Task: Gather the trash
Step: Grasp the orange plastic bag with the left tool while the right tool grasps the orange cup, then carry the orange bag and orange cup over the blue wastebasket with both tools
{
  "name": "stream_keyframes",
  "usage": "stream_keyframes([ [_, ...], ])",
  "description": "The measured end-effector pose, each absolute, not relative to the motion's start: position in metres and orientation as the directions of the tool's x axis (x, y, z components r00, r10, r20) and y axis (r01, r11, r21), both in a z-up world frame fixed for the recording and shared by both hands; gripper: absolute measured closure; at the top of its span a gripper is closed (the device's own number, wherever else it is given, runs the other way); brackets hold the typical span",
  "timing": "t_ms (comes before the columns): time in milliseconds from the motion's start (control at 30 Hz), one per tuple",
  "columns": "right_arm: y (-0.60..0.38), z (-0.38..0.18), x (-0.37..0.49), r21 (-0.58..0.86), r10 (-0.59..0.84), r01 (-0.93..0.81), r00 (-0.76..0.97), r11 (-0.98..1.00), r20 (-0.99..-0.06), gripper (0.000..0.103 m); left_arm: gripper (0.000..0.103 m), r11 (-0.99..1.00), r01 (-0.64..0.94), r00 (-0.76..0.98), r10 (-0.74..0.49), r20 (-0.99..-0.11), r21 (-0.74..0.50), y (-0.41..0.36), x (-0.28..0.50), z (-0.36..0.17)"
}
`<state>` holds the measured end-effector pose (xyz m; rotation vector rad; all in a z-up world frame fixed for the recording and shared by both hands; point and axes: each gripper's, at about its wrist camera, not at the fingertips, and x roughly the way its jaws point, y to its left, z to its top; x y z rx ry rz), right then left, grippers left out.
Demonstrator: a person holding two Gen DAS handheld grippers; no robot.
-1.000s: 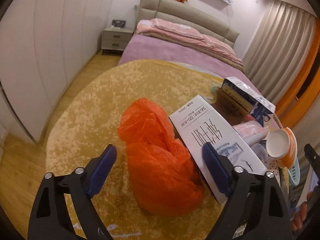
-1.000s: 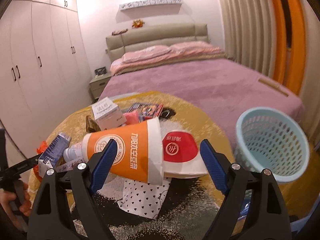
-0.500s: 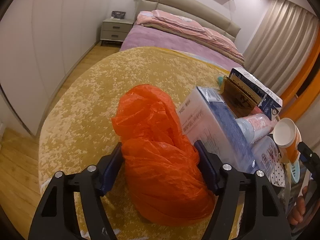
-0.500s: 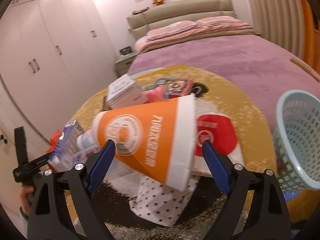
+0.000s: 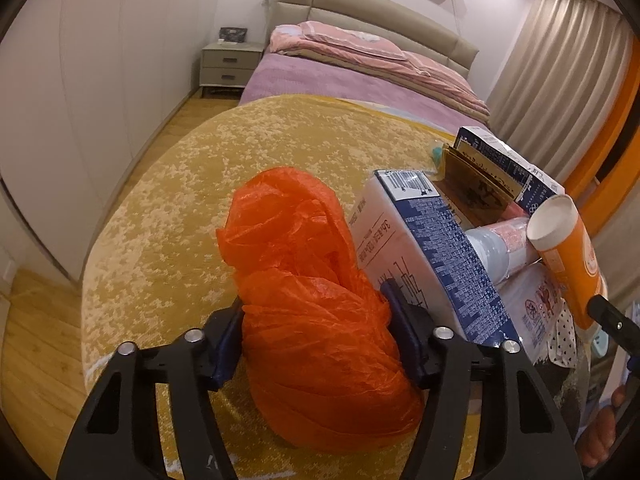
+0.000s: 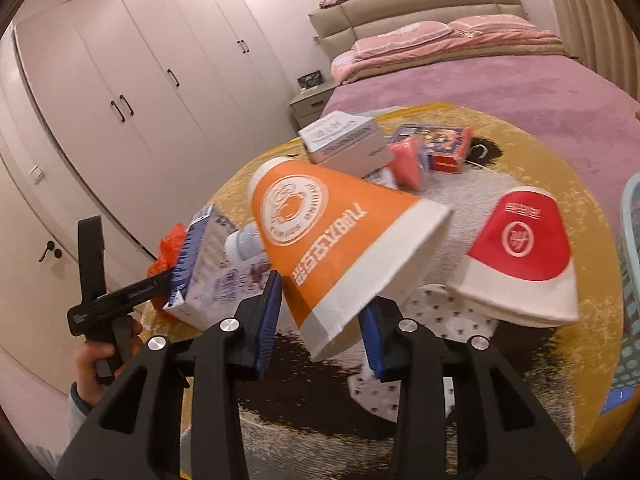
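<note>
Left tongs [image 5: 316,340] are closing around the orange bag [image 5: 320,304] — pads pressed into the crumpled plastic on both sides, jaws about half shut. Right tongs [image 6: 322,322] are closing too, clamped narrow on the rim end of the orange cup [image 6: 340,236], which is tipped up off the bench [image 5: 168,200] with its base pointing away.

Risks, as I judge them: the bag is soft and slippery, so the pads may pinch only a loose fold and the rest slides out on the lift. It also lies against the blue-and-white box [image 5: 432,248], right beside the far pad — pull carelessly and the box tips into the bottle [image 5: 500,248] behind it. On the right, a thin paper cup squeezed at the rim can crush or pivot and swing loose.

Outward from there: a red cup [image 6: 524,252] lies just beside on the bench, more boxes beyond, and the basket [image 6: 632,280] shows at the right edge — well apart from the bag.
</note>
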<state>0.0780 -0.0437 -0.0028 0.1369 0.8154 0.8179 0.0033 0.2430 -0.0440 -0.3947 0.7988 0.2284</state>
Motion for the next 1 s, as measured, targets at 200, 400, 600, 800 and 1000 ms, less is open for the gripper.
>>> stream_keyframes([
  [200, -0.040, 0.009, 0.061, 0.361, 0.704, -0.640, 0.427, 0.679, -0.568, 0.101, 0.063, 0.907, -0.342, 0.693, 0.067, -0.718, -0.246, 0.237, 0.001, -0.033],
  [400, -0.058, 0.026, 0.051, 0.360, 0.723, -0.650, 0.458, 0.670, -0.518, 0.101, 0.065, 0.903, -0.353, 0.734, 0.105, -0.671, -0.246, 0.232, -0.008, -0.008],
  [600, -0.076, 0.034, 0.048, 0.351, 0.717, -0.642, 0.492, 0.682, -0.493, 0.101, 0.065, 0.912, -0.344, 0.772, 0.139, -0.620, -0.224, 0.219, -0.011, 0.021],
  [800, -0.099, 0.043, 0.045, 0.350, 0.712, -0.628, 0.533, 0.695, -0.457, 0.101, 0.065, 0.927, -0.309, 0.806, 0.136, -0.576, -0.214, 0.195, -0.008, 0.042],
  [1000, -0.135, 0.051, 0.047, 0.356, 0.688, -0.590, 0.590, 0.725, -0.423, 0.101, 0.065, 0.949, -0.243, 0.833, 0.099, -0.544, -0.201, 0.160, 0.008, 0.058],
])
